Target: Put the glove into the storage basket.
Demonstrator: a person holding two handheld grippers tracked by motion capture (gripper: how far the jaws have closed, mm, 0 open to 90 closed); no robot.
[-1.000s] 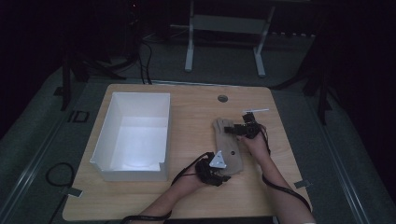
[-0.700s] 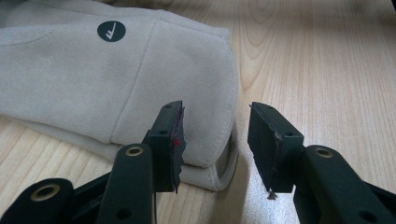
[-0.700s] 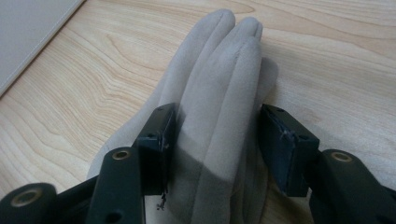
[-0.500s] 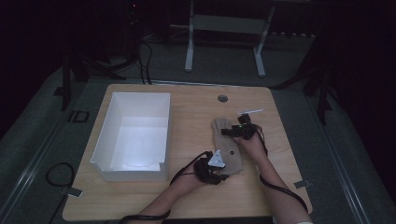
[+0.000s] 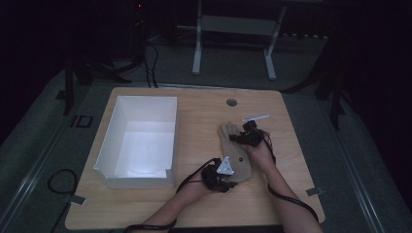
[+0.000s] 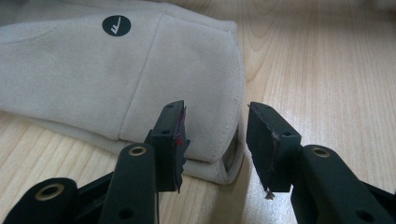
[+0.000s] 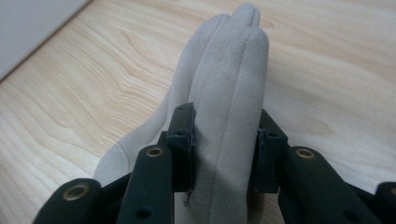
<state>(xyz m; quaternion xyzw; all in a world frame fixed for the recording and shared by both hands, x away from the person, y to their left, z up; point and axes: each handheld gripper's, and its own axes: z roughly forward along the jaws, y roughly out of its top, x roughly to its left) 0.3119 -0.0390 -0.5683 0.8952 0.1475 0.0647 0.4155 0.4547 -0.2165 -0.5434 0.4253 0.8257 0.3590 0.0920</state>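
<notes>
Right gripper [image 7: 224, 154] apparently around glove [image 7: 229, 88]

High view dim (surroundings black); gripper views bright, sharp.

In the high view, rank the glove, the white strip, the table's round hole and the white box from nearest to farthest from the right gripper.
From the right gripper:
1. Glove, clamped in its jaws.
2. White strip, just beyond it.
3. Round hole, farther back near the far edge.
4. White box, across the table on the left.
</notes>
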